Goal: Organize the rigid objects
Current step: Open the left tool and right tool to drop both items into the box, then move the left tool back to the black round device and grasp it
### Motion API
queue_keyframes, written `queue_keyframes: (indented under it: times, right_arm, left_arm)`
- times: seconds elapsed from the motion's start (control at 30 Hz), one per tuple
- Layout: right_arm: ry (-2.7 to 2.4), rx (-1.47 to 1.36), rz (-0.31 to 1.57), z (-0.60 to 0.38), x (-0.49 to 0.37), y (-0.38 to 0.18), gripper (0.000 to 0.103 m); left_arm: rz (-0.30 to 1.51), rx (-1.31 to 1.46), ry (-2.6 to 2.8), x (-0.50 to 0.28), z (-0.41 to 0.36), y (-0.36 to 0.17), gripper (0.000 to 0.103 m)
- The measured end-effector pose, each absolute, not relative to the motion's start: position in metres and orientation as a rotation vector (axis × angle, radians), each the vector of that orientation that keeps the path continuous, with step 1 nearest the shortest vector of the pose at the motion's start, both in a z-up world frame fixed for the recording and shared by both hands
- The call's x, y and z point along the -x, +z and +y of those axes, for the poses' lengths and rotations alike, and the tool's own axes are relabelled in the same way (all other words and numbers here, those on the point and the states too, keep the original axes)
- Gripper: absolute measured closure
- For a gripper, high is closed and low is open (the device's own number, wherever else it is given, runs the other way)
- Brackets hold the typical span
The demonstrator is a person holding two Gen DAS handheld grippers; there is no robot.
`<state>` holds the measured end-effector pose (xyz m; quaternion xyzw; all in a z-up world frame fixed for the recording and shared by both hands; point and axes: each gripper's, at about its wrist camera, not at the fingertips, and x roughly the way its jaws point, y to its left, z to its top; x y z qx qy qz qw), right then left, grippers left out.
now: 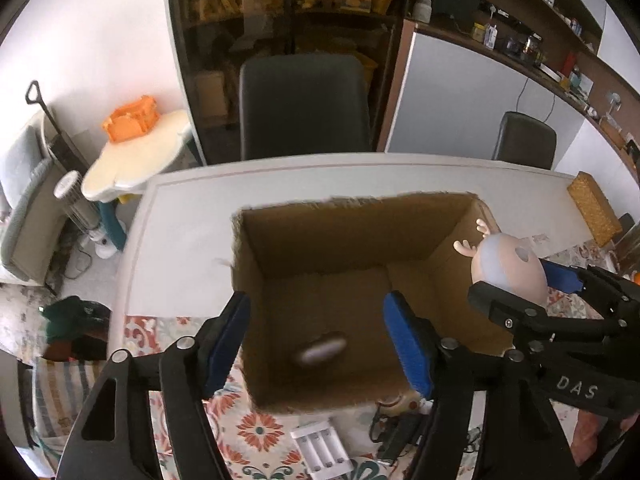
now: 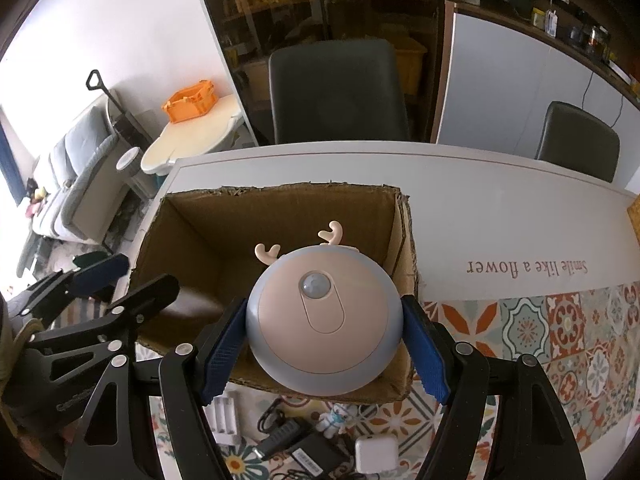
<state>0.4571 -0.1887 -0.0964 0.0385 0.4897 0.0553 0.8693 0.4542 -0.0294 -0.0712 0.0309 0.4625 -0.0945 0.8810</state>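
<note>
A: What is seen at the left?

B: The left tool [image 1: 316,344] is held above the near edge of the open brown cardboard box [image 1: 304,236], its blue-padded fingers [image 1: 408,344] spread wide with nothing gripped between them. Below the gap, a blurred dark oval object with a pale face [image 1: 320,350] is seen against the box floor; whether it is resting there or in the air cannot be told.

A: And in the middle of the bench?

B: The box is set on the white bench [image 1: 180,240], partly on the patterned tile-print cloth [image 1: 256,432]. Just in front of the box, a white battery charger with empty slots [image 1: 322,446] and a black adapter with cable [image 1: 400,432] are laid on the cloth. In the right wrist view, a small white figurine [image 2: 334,420] and a white square plug [image 2: 376,454] are seen beside them.

A: And at the right?

B: The round pink-and-grey night light with antlers and a sensor dome [image 2: 324,316] is clamped at its sides by the right tool [image 2: 324,350], whose blue pads [image 2: 224,348] are pressed against the grey rim. The light is held above the right part of the box opening, antlers pointing away. Farther right, the bench bears the printed words "Smile like a flower" [image 2: 528,268].
</note>
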Motion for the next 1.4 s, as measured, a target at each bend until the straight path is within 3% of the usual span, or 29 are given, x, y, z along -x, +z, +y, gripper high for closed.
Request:
queue_keyframes:
  times: [0.13, 0.2, 0.73, 1.07, 1.4]
  right_arm:
    - [0.11, -0.082, 1.012, -0.185, -0.457, -0.096, 0.027]
    - [0.106, -0.077, 0.99, -0.182, -0.453, -0.094, 0.019]
    - [0.056, -0.091, 0.855, -0.169, -0.377, -0.058, 0.016]
    - [0.068, -0.09, 0.737, -0.16, -0.319, -0.033, 0.013]
    - [0.082, -0.074, 0.691, -0.149, -0.274, -0.043, 0.013]
  left_arm:
    - [0.931, -0.062, -0.173, -0.446, -0.021, -0.064, 0.027]
    - [0.918, -0.064, -0.154, -0.441, -0.016, -0.06, 0.027]
    - [0.793, -0.034, -0.097, -0.37, 0.015, -0.026, 0.008]
    - [0.718, -0.017, -0.101, -0.315, 0.025, -0.007, 0.004]
    - [0.694, -0.023, -0.1, -0.271, 0.029, -0.021, 0.004]
